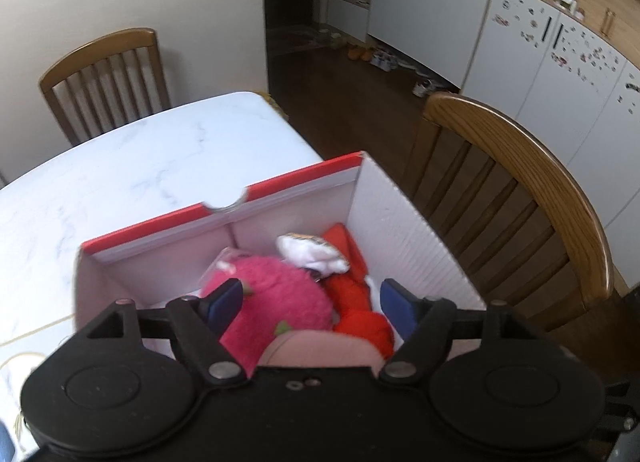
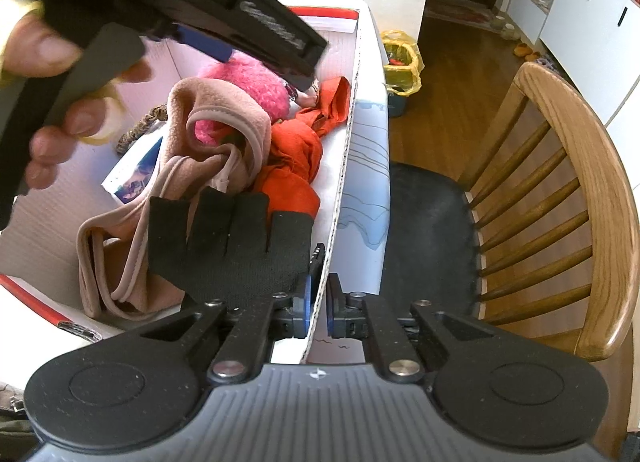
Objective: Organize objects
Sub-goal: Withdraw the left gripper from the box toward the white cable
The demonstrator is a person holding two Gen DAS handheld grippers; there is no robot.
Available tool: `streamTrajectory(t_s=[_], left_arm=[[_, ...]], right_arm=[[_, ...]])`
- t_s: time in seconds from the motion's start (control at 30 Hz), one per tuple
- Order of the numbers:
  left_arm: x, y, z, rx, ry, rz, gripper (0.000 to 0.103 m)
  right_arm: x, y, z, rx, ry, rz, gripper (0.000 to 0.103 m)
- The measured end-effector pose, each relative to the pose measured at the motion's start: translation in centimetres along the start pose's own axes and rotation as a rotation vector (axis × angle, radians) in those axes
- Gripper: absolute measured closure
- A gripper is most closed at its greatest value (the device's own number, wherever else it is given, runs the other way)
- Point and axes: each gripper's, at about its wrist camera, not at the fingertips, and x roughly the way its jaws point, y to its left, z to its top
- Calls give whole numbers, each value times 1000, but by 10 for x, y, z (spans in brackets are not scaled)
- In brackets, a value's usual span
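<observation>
Box (image 2: 360,150) on table (image 1: 160,150), collecting soft items | pink plush (image 1: 276,294), orange cloth (image 2: 296,166), beige garment (image 2: 216,114), black glove (image 2: 240,238) inside | right gripper (image 2: 317,310) clamps box wall, apparently steadying | left gripper (image 1: 314,302) spread over plush, gripping nothing.

The left gripper (image 2: 224,38), blurred across the right wrist view, covers the far wall of the box (image 2: 344,166) and part of the pink plush toy (image 2: 256,82), and the hand (image 2: 60,102) holding it runs off the left edge. Under the beige garment (image 2: 216,122) and the black glove (image 2: 240,242), a printed packet (image 2: 136,174) and a braided cord (image 2: 140,126) show only in part. In the left wrist view the gripper's own body hides the near end of the box, and the white bundle (image 1: 312,254) there is too blurred to identify.
</observation>
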Motion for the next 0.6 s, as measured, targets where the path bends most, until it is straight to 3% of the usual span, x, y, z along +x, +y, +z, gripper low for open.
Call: streamTrajectory(t_s=[0.6], left_arm=[[-70,49,-32,-97,-91,-13,27]], right_arm=[[2,-2,2,65,17,-11,96]])
